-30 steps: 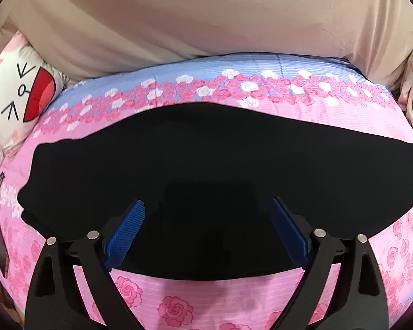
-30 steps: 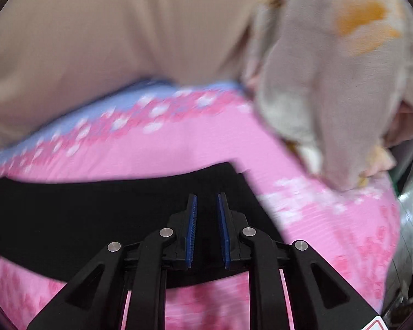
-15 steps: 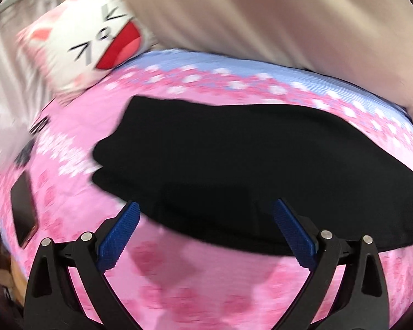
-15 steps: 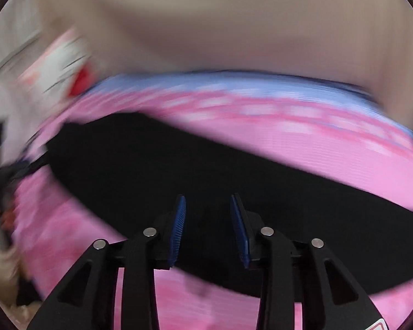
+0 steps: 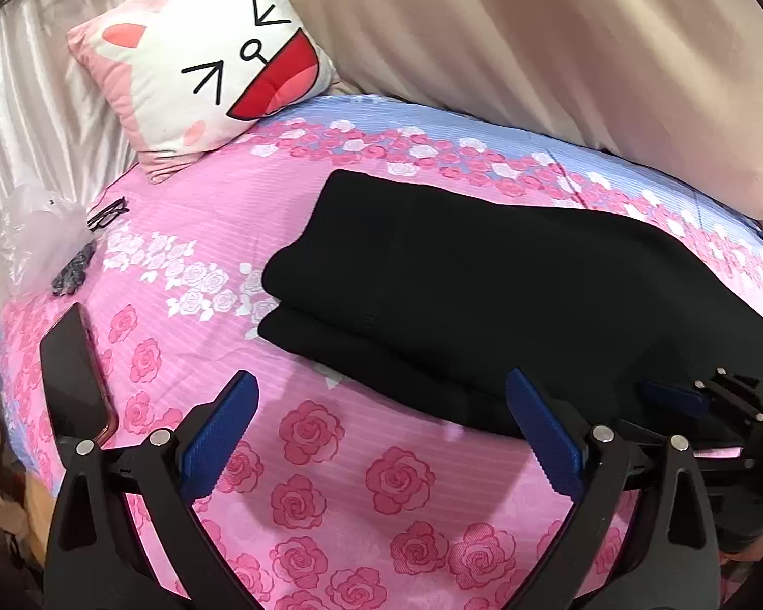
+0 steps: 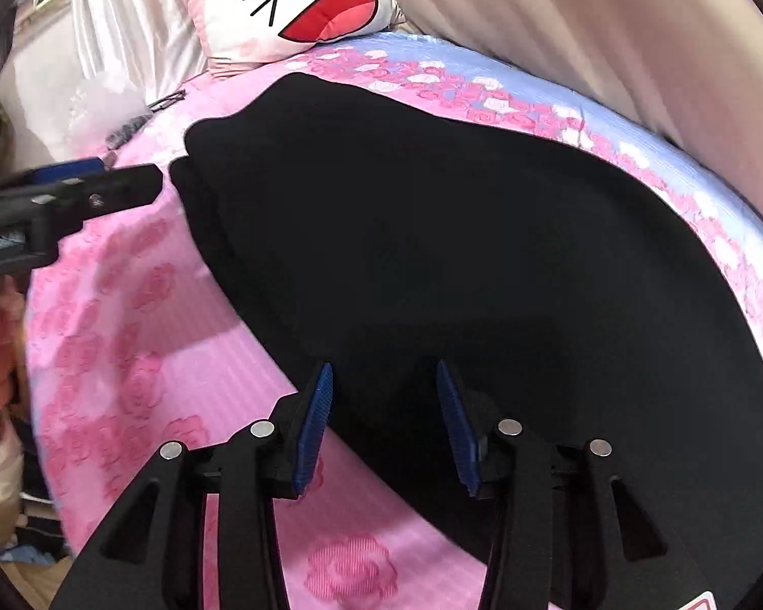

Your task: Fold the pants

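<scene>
While the black pants (image 5: 483,295) lie doubled lengthwise across the pink bedspread (image 5: 330,483), left gripper (image 5: 376,437) hovers wide open, empty, at their 7 o'clock corner; right gripper (image 6: 381,422), jaws opening, nothing pinched. Best: pinch both stacked layers at the end edge.

- Bedsheet (image 5: 330,498), near edge: bare pink fabric, free passage in front of the pants (image 5: 483,295).
- Left of pants: open strip, bounded by phone (image 5: 71,371) at the bed's left edge, dark small item (image 5: 74,267), glasses (image 5: 108,213) and plastic bag (image 5: 30,234).
- Far left corner: taken by cartoon pillow (image 5: 203,66).
- Far side: narrow blue strip of sheet, then beige drape (image 5: 559,40) blocks passage.
</scene>
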Motion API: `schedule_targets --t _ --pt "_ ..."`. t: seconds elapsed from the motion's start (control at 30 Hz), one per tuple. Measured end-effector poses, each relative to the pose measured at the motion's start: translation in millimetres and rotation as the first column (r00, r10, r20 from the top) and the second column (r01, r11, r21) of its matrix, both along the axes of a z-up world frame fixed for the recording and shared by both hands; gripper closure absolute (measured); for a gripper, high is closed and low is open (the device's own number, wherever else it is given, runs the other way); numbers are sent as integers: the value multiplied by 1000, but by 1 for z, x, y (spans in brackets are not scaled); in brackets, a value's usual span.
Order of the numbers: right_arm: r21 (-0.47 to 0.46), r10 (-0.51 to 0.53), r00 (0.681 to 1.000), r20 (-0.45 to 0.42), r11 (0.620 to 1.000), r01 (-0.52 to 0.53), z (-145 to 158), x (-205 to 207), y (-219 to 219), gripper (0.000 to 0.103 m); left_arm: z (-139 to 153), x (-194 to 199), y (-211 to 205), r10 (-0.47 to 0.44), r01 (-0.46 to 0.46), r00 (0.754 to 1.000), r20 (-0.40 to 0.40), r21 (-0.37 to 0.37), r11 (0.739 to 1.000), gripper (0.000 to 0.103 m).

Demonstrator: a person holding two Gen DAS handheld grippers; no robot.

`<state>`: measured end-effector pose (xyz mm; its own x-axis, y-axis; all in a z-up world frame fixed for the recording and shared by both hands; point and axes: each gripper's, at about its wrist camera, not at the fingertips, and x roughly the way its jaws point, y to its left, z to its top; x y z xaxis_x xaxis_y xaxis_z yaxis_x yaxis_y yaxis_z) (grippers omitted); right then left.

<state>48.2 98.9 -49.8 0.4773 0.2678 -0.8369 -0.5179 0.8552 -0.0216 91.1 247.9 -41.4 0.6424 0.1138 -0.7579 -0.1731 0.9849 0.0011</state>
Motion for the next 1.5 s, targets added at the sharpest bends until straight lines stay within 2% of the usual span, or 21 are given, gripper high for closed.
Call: schedule_targets --t 0.03,0.1,0.23,0.33,0.43,0.47,0.5,0.6,0.73,0.8,0.9,1.0,1.07,1.17,1.2,1.3,1.37,1.4,1.43,1.5 --pt "-13 1 1000 11 1000 -1 -1 -1 0 64 0 0 0 -7 7 1000 -2 4 1000 7" --pt "-21 -11 1000 19 1000 11 2 -3 -3 93 0 0 0 -6 6 1000 -7 17 1000 7" --pt "40 -7 1000 -20 999 8 8 -17 -21 99 2 -1 -2 1 -1 1000 -8 61 998 7" --pt "15 -1 1000 -28 1000 1 -7 -26 -26 98 3 -1 -7 -6 6 1000 -6 79 997 7" --pt "80 -16 999 -36 997 19 -4 -28 -35 85 0 3 -12 -2 4 1000 -19 100 995 7" --pt "99 -19 999 -34 995 22 0 -30 -38 74 0 4 -14 3 0 1000 -22 115 993 7" --pt "122 -20 999 -26 992 23 4 -33 -40 68 0 5 -17 3 0 1000 -25 129 992 7" --pt "132 -45 999 3 990 44 12 -35 -39 67 1 5 -23 -1 4 1000 -21 147 989 7" --pt "160 -115 993 21 981 110 20 -41 -60 65 2 8 -32 -6 9 1000 -21 155 988 7" --pt "173 -166 986 20 972 160 21 -41 -74 46 3 9 -38 -14 17 1000 -20 158 987 7" --pt "200 -280 959 34 943 268 22 -43 -106 42 4 11 -48 -27 30 999 -21 163 986 7" --pt "236 -406 913 37 891 387 22 -48 -151 42 5 12 -61 -54 56 998 -19 165 985 7" --pt "245 -502 864 36 843 480 19 -52 -190 42 5 12 -76 -80 81 997 -14 174 981 7" --pt "250 -650 759 42 742 622 15 -67 -257 42 5 13 -98 -116 115 993 -6 183 976 7" --pt "255 -698 714 44 699 668 14 -74 -281 42 4 13 -110 -136 135 991 -8 187 973 7" --pt "256 -852 522 41 514 819 8 -107 -375 42 2 14 -136 -180 180 984 -20 191 965 7" --pt "232 -906 419 55 420 877 5 -123 -422 42 0 14 -158 -219 220 975 -26 199 955 7" --pt "222 -936 345 72 352 909 5 -136 -453 42 -1 13 -172 -242 243 970 -29 206 948 7" --pt "221 -949 307 78 317 922 5 -143 -472 42 -2 13 -182 -254 255 967 -31 210 944 7" --pt "219 -962 259 82 271 937 3 -153 -506 42 -4 13 -205 -286 288 957 -40 216 933 7"
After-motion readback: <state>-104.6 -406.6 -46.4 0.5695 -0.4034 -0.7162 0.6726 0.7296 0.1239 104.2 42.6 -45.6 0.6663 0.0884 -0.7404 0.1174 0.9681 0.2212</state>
